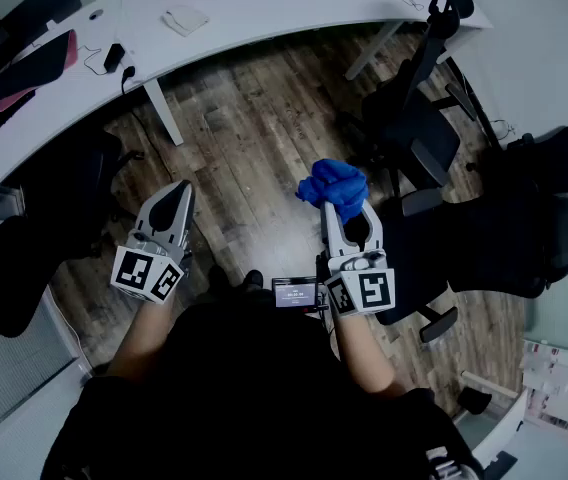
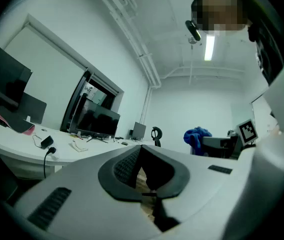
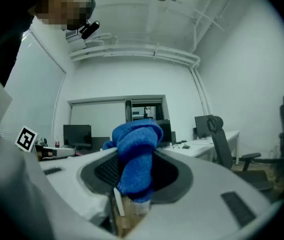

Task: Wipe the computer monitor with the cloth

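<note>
In the head view my right gripper point(image 1: 340, 204) is shut on a bunched blue cloth point(image 1: 333, 185), held over the wooden floor. The right gripper view shows the cloth point(image 3: 134, 139) bulging up from between the jaws of that gripper point(image 3: 138, 160). My left gripper point(image 1: 175, 200) hangs beside it to the left, shut with nothing in it; its pads meet in the left gripper view point(image 2: 141, 149). A dark computer monitor point(image 2: 99, 120) stands on the white curved desk point(image 2: 22, 146) far ahead of the left gripper. The cloth point(image 2: 197, 136) also shows at that view's right.
The curved white desk point(image 1: 244, 8) runs across the top with a pad, cables and a plug on it. Dark monitors point(image 1: 19, 13) stand at its left end. Black office chairs point(image 1: 419, 128) crowd the right side. A person's arms and dark top fill the bottom.
</note>
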Available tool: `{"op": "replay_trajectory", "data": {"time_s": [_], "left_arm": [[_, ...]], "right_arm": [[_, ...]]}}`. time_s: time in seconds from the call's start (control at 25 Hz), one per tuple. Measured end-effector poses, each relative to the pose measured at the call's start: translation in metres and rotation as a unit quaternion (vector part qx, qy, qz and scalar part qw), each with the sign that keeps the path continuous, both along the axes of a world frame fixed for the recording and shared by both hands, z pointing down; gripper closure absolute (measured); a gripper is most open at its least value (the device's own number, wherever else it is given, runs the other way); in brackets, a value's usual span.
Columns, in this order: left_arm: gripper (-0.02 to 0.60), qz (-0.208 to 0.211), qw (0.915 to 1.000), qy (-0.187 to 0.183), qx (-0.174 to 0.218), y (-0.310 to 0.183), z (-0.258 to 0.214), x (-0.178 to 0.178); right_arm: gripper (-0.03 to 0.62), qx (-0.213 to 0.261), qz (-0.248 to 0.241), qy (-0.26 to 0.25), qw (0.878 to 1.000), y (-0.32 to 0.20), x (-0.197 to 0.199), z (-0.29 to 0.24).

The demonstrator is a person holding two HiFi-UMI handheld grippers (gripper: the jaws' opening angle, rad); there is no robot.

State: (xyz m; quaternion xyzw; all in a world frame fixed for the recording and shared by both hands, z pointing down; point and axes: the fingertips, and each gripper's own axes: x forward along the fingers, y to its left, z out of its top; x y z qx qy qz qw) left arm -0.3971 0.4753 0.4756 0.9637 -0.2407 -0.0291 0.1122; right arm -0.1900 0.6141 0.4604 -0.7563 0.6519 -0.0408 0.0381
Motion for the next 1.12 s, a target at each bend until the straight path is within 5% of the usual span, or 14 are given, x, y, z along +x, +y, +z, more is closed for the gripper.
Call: {"op": "replay_trajectory", "data": {"time_s": [1.12], "left_arm": [[0.588, 0.037, 0.9993, 0.001, 0.009, 0.042, -0.017, 0.056]], "right_arm": [[0.445, 0.033, -0.012, -0.009, 0.999, 0.045, 0.041, -0.004]]}}
